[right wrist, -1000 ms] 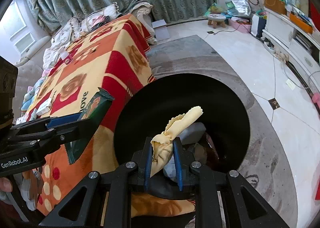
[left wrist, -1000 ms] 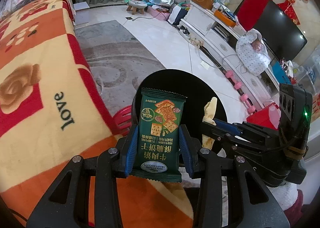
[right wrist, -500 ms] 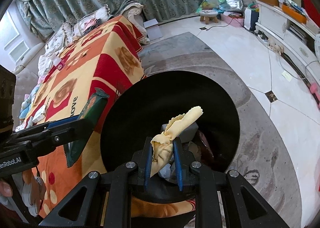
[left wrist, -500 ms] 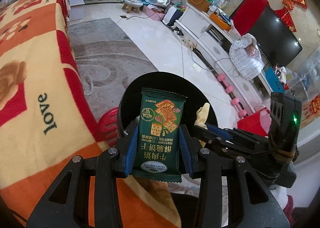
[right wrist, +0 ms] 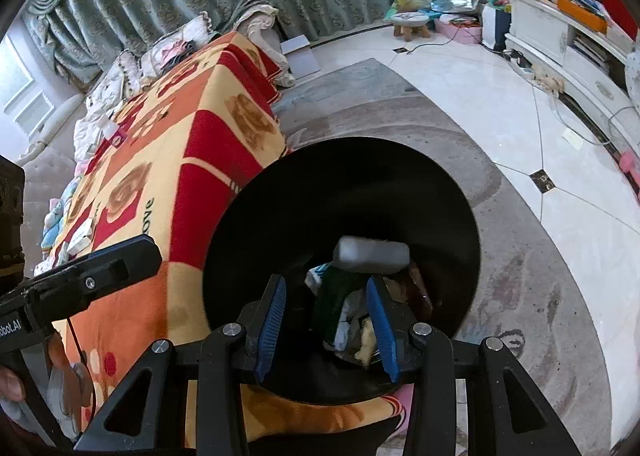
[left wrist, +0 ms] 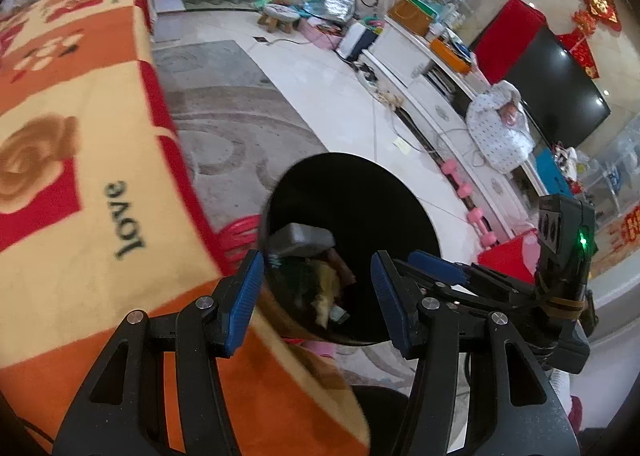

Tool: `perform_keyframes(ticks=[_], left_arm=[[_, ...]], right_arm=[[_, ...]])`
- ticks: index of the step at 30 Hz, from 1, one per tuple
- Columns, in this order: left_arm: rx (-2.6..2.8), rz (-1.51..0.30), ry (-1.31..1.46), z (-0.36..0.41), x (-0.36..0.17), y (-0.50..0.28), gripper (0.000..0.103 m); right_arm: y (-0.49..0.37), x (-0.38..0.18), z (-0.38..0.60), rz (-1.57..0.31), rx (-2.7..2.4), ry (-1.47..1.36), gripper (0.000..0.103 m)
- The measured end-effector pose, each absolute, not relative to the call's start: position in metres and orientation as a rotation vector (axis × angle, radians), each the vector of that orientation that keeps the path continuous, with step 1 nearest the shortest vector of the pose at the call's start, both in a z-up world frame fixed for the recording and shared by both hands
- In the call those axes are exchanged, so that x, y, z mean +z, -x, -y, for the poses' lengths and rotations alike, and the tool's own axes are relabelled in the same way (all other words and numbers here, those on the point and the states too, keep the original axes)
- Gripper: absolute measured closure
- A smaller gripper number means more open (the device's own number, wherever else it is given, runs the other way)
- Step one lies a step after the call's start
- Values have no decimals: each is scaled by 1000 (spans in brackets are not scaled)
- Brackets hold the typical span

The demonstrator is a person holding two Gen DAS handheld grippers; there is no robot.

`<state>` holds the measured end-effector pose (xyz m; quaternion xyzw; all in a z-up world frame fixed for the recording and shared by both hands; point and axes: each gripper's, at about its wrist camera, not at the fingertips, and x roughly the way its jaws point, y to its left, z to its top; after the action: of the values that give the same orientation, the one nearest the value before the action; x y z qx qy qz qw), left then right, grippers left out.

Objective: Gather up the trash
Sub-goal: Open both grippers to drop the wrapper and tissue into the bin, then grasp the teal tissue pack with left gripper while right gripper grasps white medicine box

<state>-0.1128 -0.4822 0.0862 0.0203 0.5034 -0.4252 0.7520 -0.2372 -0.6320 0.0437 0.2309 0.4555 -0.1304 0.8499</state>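
A round black trash bin (left wrist: 360, 191) (right wrist: 320, 191) stands on the floor beside the blanket-covered table. Inside lie a grey block (left wrist: 302, 238) (right wrist: 372, 254), the green biscuit packet (right wrist: 332, 304) (left wrist: 298, 280) and the yellow crumpled wrapper (left wrist: 326, 288) (right wrist: 366, 342) among other trash. My left gripper (left wrist: 318, 296) is open and empty above the bin's near rim. My right gripper (right wrist: 326, 322) is open and empty over the bin's inside. The right gripper also shows at the right of the left wrist view (left wrist: 500, 284), and the left gripper at the left of the right wrist view (right wrist: 80, 280).
An orange, red and yellow blanket with "love" on it (left wrist: 80, 175) (right wrist: 160, 159) covers the table to the left of the bin. A grey rug (right wrist: 520, 276) lies under the bin. A white TV cabinet (left wrist: 440, 95) and pink dumbbells (left wrist: 468, 199) are at the far right.
Both grippers have opened. The green biscuit packet and the yellow wrapper have dropped from them into the bin.
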Motion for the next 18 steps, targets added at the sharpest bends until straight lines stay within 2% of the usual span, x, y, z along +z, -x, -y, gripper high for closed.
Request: perform_keyframes(ticks=[10,18], left_arm=[[-759,-1073,-70,420,85,97,49],[-564,-1037,-29,324,91,72,48]], right_arm=[[213,51,591,-970,-188,-440,63],[172,50,531,-1003,-43,-387,62]])
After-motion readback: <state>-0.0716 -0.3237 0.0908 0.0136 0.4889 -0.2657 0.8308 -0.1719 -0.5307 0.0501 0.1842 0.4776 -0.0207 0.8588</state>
